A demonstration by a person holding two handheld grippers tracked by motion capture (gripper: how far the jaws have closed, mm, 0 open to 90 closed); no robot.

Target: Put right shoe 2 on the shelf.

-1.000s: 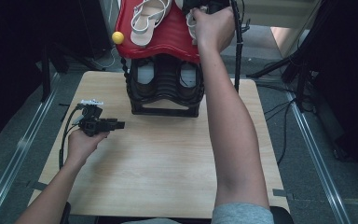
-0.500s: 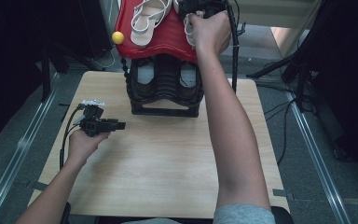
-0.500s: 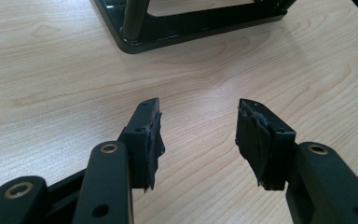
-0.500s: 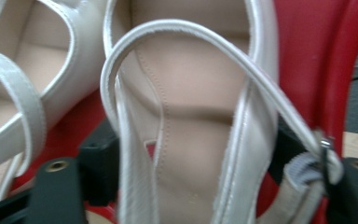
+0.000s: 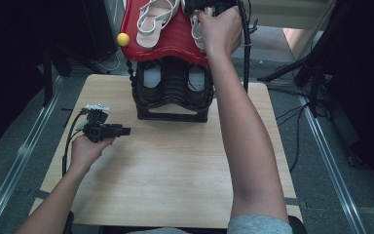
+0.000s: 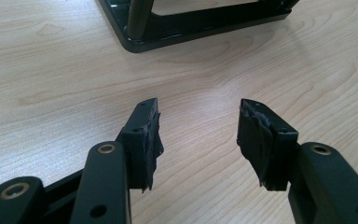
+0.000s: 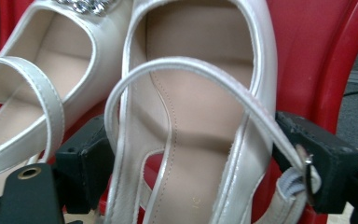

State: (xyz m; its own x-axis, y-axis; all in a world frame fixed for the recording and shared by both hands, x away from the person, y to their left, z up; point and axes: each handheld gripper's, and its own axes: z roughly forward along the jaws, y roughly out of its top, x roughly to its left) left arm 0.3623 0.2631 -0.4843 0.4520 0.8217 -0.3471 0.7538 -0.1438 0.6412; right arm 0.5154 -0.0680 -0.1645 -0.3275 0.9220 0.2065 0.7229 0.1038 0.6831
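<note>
Tongs on the right straddle the heel end of the right-hand white sandal on the red top shelf of the shoe rack; their jaws have just been opening and now stand wide, the pads seemingly off the shoe. Left tongs hover half open and empty over the tabletop, near the rack's foot. That shelf looks tilted, so the released sandal might slide, or its loose heel strap could catch a jaw on withdrawal and drag it off.
</note>
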